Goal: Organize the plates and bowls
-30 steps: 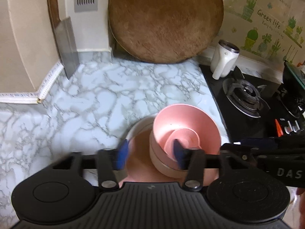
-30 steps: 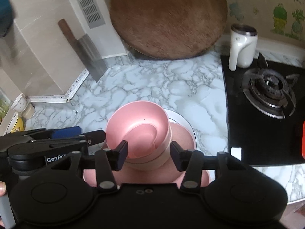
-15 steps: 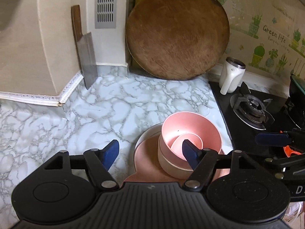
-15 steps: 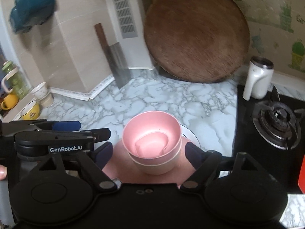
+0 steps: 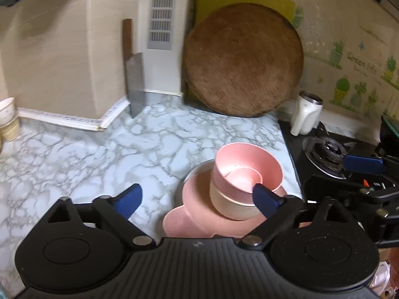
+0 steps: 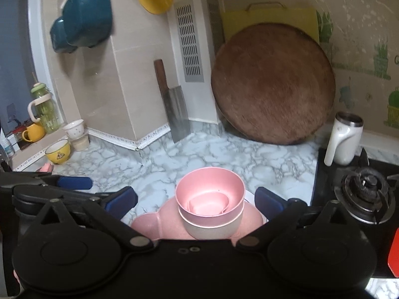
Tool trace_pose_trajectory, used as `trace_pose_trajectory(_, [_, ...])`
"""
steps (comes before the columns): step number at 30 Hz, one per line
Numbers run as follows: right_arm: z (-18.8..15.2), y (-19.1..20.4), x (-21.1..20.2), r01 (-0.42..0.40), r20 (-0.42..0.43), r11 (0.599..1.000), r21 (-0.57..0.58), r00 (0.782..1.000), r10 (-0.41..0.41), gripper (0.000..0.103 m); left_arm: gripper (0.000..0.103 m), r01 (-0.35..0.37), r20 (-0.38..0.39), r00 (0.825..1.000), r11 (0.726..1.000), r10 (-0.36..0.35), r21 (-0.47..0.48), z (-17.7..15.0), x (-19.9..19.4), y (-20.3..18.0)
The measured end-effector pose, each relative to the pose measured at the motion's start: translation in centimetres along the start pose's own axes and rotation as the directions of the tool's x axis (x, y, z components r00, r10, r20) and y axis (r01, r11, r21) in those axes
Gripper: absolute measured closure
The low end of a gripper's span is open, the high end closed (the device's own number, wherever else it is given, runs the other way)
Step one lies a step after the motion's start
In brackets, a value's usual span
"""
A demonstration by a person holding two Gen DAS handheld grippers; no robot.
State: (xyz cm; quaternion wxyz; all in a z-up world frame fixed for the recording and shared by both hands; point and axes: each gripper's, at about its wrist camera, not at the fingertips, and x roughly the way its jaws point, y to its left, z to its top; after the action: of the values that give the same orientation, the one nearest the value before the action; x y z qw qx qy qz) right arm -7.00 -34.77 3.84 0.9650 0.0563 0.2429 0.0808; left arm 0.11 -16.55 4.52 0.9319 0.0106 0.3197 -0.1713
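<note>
The table (image 6: pixel 224 159) is white marble veined in grey. On it, a pink bowl (image 6: pixel 209 194) nests in a beige bowl (image 6: pixel 212 229) on a pink plate (image 6: pixel 152 224). Far back lean a brown round board (image 6: pixel 271 84) and a yellow board (image 6: pixel 269 17). A yellow bowl (image 6: pixel 57 152) sits far left, a white mug (image 6: pixel 344 139) right, by the black stove (image 6: pixel 359 199).

Nested bowls (image 6: pixel 209 199) on stacked plates (image 6: pixel 149 226) on the counter (image 6: pixel 224 154), stove (image 6: pixel 364 191) to their right (chopping board (image 6: pixel 271 82) behind).
</note>
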Motion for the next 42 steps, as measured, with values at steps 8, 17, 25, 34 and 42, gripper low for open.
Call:
trace_pose_trajectory(8, [-1.5, -0.1, -1.0, -0.020, 0.007, 1.000, -0.004, 1.000, 0.020, 0.000, 0.000, -0.058, 0.006, 0.998, 0.998, 0.058, -0.031, -2.2, -1.6, 0.4])
trace_pose_trajectory(17, [-3.0, -0.1, -2.1, -0.034, 0.009, 0.999, -0.013, 0.999, 0.034, 0.000, 0.000, -0.114, 0.050, 0.992, 0.993, 0.115, -0.031, -3.0, -3.3, -0.1])
trace_pose_trajectory(25, [-3.3, -0.8, -2.9, 0.013, 0.049, 1.000, 0.024, 0.999, -0.014, 0.000, 0.000, -0.103, 0.045, 0.994, 0.995, 0.103, -0.018, -3.7, -3.8, -1.1])
trace_pose_trajectory(34, [-3.8, -1.3, -3.1, 0.024, 0.034, 0.999, 0.031, 0.999, -0.025, 0.000, 0.000, -0.091, 0.037, 0.995, 0.996, 0.092, -0.022, -4.2, -4.1, -1.4])
trace_pose_trajectory(42, [-3.8, -1.2, -3.2, 0.022, 0.031, 1.000, 0.021, 0.999, -0.023, 0.000, 0.000, -0.078, 0.031, 0.996, 0.997, 0.079, -0.028, -4.3, -4.0, -1.6])
